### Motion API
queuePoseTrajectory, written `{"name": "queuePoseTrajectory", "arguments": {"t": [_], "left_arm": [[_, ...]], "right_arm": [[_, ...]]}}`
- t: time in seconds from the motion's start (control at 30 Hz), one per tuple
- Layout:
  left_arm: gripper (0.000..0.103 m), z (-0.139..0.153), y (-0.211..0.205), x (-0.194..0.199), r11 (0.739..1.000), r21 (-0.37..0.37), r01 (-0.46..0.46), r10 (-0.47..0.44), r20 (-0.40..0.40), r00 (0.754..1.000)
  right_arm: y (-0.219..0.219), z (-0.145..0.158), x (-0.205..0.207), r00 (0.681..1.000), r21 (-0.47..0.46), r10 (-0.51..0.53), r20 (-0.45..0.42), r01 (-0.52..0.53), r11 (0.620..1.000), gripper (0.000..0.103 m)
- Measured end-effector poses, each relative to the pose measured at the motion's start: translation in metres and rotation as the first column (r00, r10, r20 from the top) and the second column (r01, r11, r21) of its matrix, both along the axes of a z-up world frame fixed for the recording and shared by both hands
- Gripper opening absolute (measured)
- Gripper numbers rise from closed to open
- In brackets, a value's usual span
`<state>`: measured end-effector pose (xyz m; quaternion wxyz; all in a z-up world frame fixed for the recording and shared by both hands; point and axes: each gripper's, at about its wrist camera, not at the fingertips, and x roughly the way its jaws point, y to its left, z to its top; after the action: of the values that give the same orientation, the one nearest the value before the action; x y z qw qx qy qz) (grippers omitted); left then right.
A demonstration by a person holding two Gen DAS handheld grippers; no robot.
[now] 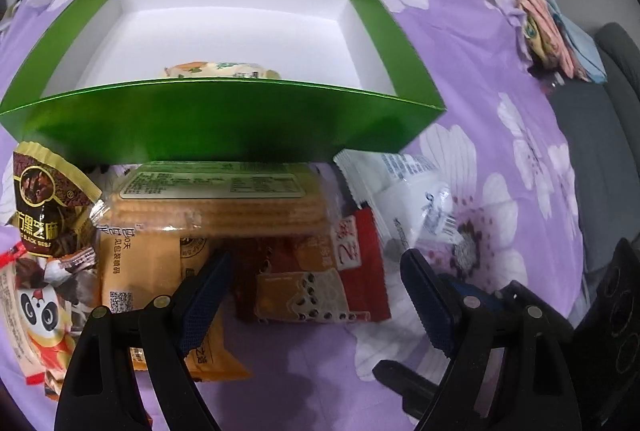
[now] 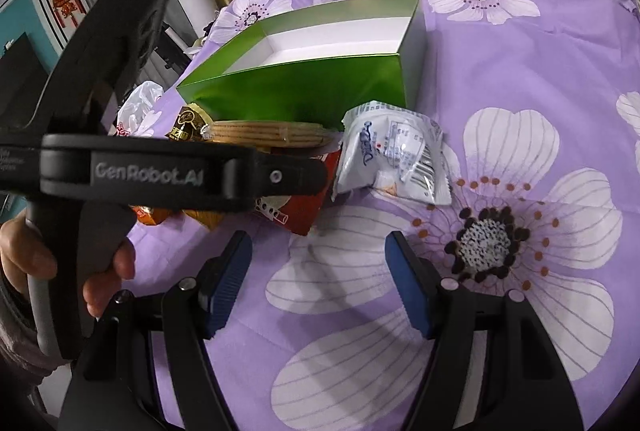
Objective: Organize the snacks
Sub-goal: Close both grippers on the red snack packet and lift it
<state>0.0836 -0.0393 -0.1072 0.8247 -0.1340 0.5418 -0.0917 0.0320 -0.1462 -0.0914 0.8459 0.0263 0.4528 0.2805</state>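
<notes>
Green card box point(image 1: 224, 119), open-topped, one wrapped snack point(image 1: 222, 70) inside; remaining snack packets point(image 1: 216, 207) heaped against its near wall on the purple floral cloth point(image 2: 500, 71), likely awaiting transfer. Left gripper point(image 1: 316, 295) and right gripper point(image 2: 318, 283): fingers apart, empty, poised near the heap.

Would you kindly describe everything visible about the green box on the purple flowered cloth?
The green box is an open, lidless rectangular tray that looks like glossy cardboard: metallic green walls outside and on the upper inner band, white inside. It sits upright on the flowered cloth. One wrapped snack lies inside near the front wall; the rest of the floor in view is bare. A biscuit pack lies against its front wall, and a white packet lies by its front corner.
</notes>
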Motion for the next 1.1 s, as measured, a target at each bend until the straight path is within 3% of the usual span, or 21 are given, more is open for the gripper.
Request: {"name": "queuePoseTrajectory", "arguments": {"t": [0.2, 0.33, 0.43, 0.5, 0.6, 0.73, 0.87, 1.07, 1.1], "left_arm": [[0.086, -0.001, 0.016, -0.003, 0.999, -0.021, -0.038, 0.038, -0.012, 0.999], [0.086, -0.003, 0.009, -0.001, 1.000, -0.003, 0.012, -0.012, -0.024, 1.000], [0.072, -0.012, 0.007, 0.001, 0.996, -0.087, 0.027, -0.033, -0.075, 0.997], [0.066, -0.011, 0.005, -0.003, 0.998, -0.044, 0.040, -0.042, -0.042, 0.998], [0.059, -0.011, 0.009, -0.004, 0.998, -0.055, 0.026, -0.028, -0.033, 0.999], [0.042, -0.013, 0.019, -0.006, 0.998, -0.065, -0.004, 0.002, -0.027, 1.000], [0.040, -0.012, 0.018, -0.011, 0.997, -0.072, -0.009, 0.008, -0.012, 1.000], [0.039, -0.007, 0.021, -0.026, 0.992, -0.125, -0.015, 0.015, -0.001, 1.000], [0.039, -0.004, 0.022, -0.029, 0.990, -0.137, -0.016, 0.017, 0.006, 1.000]], "right_arm": [[0.010, -0.005, 0.009, 0.999, 0.026, 0.031, -0.021, -0.030, 0.999, 0.068], [0.017, -0.008, 0.015, 0.999, 0.024, 0.039, -0.030, -0.039, 0.999, 0.061], [0.020, -0.012, 0.017, 0.998, 0.017, 0.045, -0.040, -0.044, 0.999, 0.048], [0.020, -0.013, 0.019, 0.998, 0.012, 0.039, -0.043, -0.039, 0.999, 0.041], [0.020, -0.013, 0.019, 0.998, 0.006, 0.050, -0.045, -0.049, 0.999, 0.040], [0.020, -0.014, 0.021, 0.997, -0.002, 0.063, -0.041, -0.063, 0.998, 0.039], [0.022, -0.012, 0.015, 0.997, -0.007, 0.076, -0.021, -0.076, 0.997, 0.024], [0.022, -0.004, 0.002, 0.997, -0.031, 0.081, 0.015, -0.081, 0.996, 0.017], [0.020, 0.000, -0.002, 0.997, -0.031, 0.075, 0.023, -0.075, 0.997, 0.009]]}}
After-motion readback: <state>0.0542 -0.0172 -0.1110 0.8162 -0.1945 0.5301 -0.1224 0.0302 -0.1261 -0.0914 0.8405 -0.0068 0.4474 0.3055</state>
